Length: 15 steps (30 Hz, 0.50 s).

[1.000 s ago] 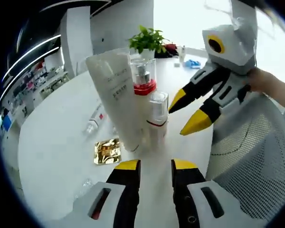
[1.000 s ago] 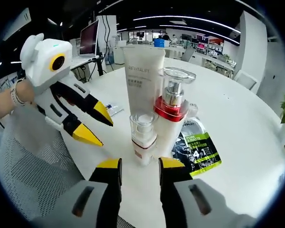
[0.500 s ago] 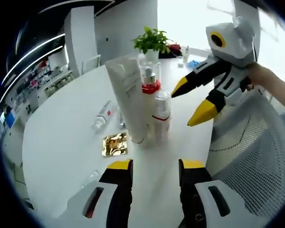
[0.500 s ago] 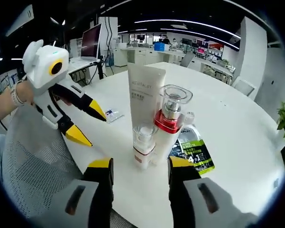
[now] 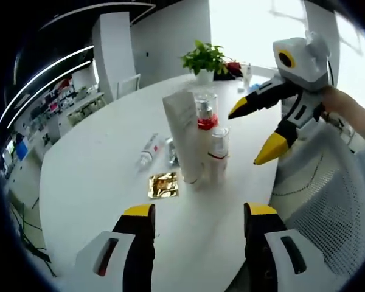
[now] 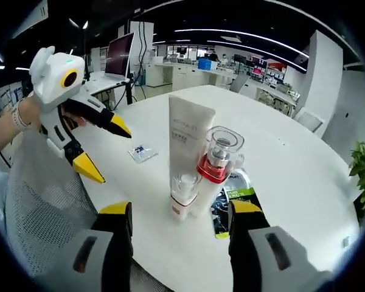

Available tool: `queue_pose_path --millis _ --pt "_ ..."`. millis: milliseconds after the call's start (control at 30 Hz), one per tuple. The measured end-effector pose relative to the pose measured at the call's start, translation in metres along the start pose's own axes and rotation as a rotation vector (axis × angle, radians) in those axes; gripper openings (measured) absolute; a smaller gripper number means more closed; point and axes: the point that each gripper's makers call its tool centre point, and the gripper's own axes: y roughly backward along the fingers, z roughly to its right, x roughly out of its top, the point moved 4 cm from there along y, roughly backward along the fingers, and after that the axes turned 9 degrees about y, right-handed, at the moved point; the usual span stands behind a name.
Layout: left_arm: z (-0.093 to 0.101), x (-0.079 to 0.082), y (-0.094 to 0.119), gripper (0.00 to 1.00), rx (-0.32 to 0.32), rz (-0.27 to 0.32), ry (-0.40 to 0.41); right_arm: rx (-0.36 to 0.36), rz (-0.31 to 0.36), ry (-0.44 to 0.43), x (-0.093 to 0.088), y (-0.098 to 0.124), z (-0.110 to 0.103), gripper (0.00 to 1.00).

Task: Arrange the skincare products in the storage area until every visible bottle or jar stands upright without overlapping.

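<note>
in the left gripper view, the left gripper (image 5: 198,219) is seen at the bottom with its two yellow-tipped jaws spread wide and nothing between them, above the white round table (image 5: 85,182). just ahead of the left jaw a gold foil sachet (image 5: 163,184) lies flat. beyond it, straight ahead of the jaws, three products stand upright and close together: a white tube (image 5: 184,136), a small pump bottle (image 5: 217,155) with a red band to its right, and a taller clear-capped bottle (image 5: 205,118) with a red collar behind them. to the left of the tube a slim bottle (image 5: 149,150) lies on its side on the table. further right, the right gripper (image 5: 264,128) is held above the table edge by a hand (image 5: 340,103), jaws parted and empty. a potted plant (image 5: 207,61) stands at the far rim.

in the right gripper view, the right gripper (image 6: 181,219) has its jaws wide apart, holding nothing. the same trio stands just ahead of them, small pump bottle (image 6: 184,194) nearest, clear-capped bottle (image 6: 218,161) to its right, tube (image 6: 188,143) behind. a black and green sachet (image 6: 231,201) lies flat on the right, partly behind the bottles, and a small packet (image 6: 141,152) lies left of the tube. the left gripper (image 6: 97,152) is seen at the left, open.
</note>
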Motion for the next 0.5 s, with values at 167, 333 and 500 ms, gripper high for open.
queue_pose_path --millis 167,333,500 --pt "-0.005 0.002 0.009 0.66 0.030 -0.001 0.005 -0.019 0.002 0.015 0.004 0.005 0.003 0.73" --pt "-0.009 0.004 0.017 0.71 0.045 0.015 0.014 -0.043 0.003 0.019 0.005 0.008 0.007 0.80" --pt "-0.011 0.006 0.021 0.77 0.055 0.026 0.025 -0.052 0.007 0.023 0.007 0.010 0.008 0.84"
